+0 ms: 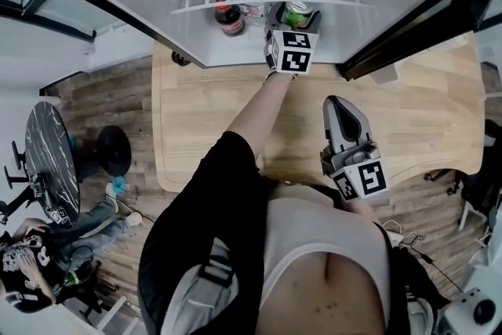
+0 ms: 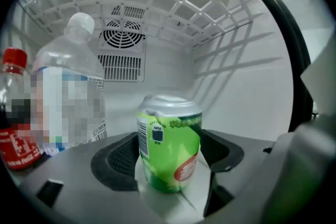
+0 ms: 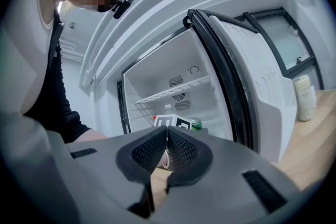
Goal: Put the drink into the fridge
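My left gripper pinches the green aluminium drink can upright inside the white fridge, near its floor's front edge, right of a clear plastic bottle. My right gripper has its jaws pressed together, empty.

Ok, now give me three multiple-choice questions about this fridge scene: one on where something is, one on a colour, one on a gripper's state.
1. Where is the green metal can? A on the wooden table; B inside the white fridge, between the left gripper's jaws; C on the floor.
2. What colour is the cap on the dark plastic cola bottle? A blue; B red; C yellow.
3. How do the right gripper's jaws stand? A together, empty; B wide apart; C around a bottle.
Answers: 1 B, those jaws press its sides. 2 B, the cap shows red in the left gripper view. 3 A, they meet with nothing between.
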Tool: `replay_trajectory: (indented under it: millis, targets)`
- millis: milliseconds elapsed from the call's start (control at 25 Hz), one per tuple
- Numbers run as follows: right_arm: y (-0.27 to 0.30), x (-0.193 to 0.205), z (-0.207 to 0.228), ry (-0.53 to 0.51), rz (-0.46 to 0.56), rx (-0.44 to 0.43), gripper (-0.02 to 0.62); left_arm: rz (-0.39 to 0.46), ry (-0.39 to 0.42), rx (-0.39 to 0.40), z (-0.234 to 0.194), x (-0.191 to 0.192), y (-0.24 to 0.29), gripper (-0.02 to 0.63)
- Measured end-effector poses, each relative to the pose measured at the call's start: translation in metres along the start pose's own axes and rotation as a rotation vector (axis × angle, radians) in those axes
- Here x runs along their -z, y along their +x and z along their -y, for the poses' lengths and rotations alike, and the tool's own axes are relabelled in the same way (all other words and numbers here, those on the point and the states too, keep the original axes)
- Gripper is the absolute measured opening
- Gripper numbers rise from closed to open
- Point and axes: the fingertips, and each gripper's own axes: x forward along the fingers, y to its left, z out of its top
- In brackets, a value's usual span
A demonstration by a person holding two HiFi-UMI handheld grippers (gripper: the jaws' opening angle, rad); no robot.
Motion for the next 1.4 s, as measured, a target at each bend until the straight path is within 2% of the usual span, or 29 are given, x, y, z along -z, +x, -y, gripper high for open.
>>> replay_trajectory:
  millis: [360, 600, 760, 880, 1200, 1400]
  targets:
    - [0.000, -0.001, -0.005, 0.001, 0.012, 0.001, 0.028, 0.039, -0.016, -0.018, -0.002, -0.006, -0.022, 0.351]
    - [0.000, -0.004, -0.009, -0.001, 0.025, 0.006, 0.028, 0.075, 0.006, -0.029, -0.001, -0.016, -0.045, 0.345]
    - [0.001, -0.006, -0.014, -0.001, 0.033, 0.007, 0.028, 0.111, -0.005, -0.032, -0.002, -0.025, -0.065, 0.267]
    - [0.003, -0.007, -0.018, -0.004, 0.042, 0.004, 0.028, 0.151, -0.021, -0.023, -0.002, -0.031, -0.080, 0.244]
    - [0.008, -0.012, -0.031, -0.011, 0.058, -0.005, 0.028, 0.212, -0.046, -0.029, -0.016, -0.049, -0.128, 0.085]
    - [0.011, -0.014, -0.043, -0.020, 0.068, -0.019, 0.028, 0.237, -0.052, -0.048, -0.025, -0.057, -0.155, 0.059]
